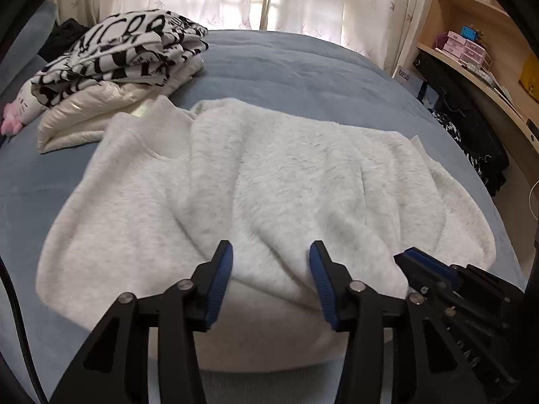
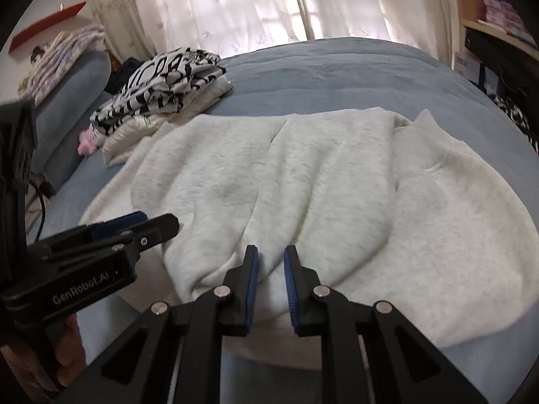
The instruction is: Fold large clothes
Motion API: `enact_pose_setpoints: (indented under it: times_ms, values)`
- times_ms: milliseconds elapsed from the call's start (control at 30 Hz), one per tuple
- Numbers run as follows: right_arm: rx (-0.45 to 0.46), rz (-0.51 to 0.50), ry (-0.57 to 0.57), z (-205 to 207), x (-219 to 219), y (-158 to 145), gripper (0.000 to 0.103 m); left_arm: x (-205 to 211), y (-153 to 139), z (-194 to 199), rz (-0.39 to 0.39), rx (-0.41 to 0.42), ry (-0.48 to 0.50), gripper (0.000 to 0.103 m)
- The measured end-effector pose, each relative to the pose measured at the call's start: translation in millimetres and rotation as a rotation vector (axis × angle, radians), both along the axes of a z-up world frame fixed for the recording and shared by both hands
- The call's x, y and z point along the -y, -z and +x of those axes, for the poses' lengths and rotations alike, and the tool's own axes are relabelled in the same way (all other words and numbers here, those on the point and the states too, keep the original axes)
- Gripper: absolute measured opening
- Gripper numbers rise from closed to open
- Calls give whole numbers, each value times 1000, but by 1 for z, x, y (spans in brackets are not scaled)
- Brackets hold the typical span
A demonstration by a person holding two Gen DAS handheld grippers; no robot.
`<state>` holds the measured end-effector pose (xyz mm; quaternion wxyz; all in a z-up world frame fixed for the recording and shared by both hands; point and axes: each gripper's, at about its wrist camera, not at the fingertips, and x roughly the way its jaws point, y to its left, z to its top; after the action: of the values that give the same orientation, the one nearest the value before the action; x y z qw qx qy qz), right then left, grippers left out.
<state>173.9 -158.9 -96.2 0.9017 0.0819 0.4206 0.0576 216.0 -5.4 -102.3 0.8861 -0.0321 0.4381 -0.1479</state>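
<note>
Sweatshirt lengthwise across bed (collar leftward), both grippers' jaws spread, pinching nothing.

A bed covered in a blue quilt is seen, and everything else is placed relative to it. A pale grey sweatshirt is spread across the near part of the bed, partly folded over itself, its collar turned toward the far side. Toward the bed's far left corner a folded stack of clothes is laid, with a black-and-white printed garment on top and a cream one beneath. A small pink-and-white plush toy is set just beside that stack, at the bed's left edge.
</note>
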Motion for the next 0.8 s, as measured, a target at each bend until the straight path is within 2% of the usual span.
enact_pose_setpoints:
  times_ms: [33,300,467,533,700,767,800]
  values:
    - [4,10,9,-4,2,-5,16,-2,-4,-5,6,3,-12,53]
    - [49,15,1,-41,-8,-43,16,-18,-36,-39,-19,14,-42,54]
    - [95,7,-17,-74,-15,-79,16,-30,-61,-63,-38,43,-45,55]
    - [112,3,-26,-86,-17,-94,16,-36,-71,-74,-52,54,-47,62]
    - [129,-20,-42,-115,-21,-131,16,-54,-89,-99,-116,69,-40,68]
    - [119,-8,-60,-124,-22,-141,16,-64,-88,-106,-167,49,-29,74]
    - [113,8,-72,-127,-23,-144,16,-69,-86,-108,-198,34,-23,82]
